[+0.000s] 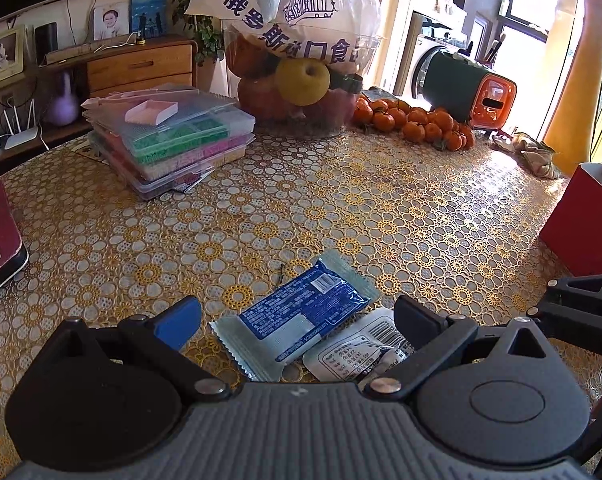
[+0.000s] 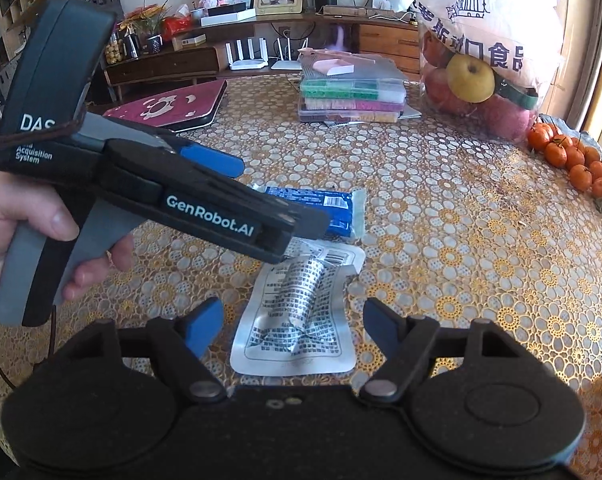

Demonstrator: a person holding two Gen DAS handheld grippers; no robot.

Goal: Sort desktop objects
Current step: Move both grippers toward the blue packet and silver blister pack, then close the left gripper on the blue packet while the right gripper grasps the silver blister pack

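Observation:
A blue snack packet (image 1: pixel 305 312) lies flat on the flower-patterned table (image 1: pixel 341 208). Beside it rests a silver-white sachet (image 1: pixel 357 350) with a barcode. My left gripper (image 1: pixel 297 322) hovers just over the blue packet, open, its fingers either side of it and not touching. In the right wrist view a hand holds the left gripper (image 2: pixel 279 196) above the blue packet (image 2: pixel 341 204). The crumpled silver sachet (image 2: pixel 297 320) lies below my right gripper (image 2: pixel 293 328), which is open and apart from it. The right gripper's black frame (image 1: pixel 581 304) shows at the left wrist view's right edge.
At the back stand a stack of clear bead boxes (image 1: pixel 169 140), a bag of fruit (image 1: pixel 301 60), a pile of tangerines (image 1: pixel 417 120) and a green-orange appliance (image 1: pixel 469 88). A red laptop (image 2: pixel 169 108) lies at left, a red box (image 1: pixel 581 220) at right.

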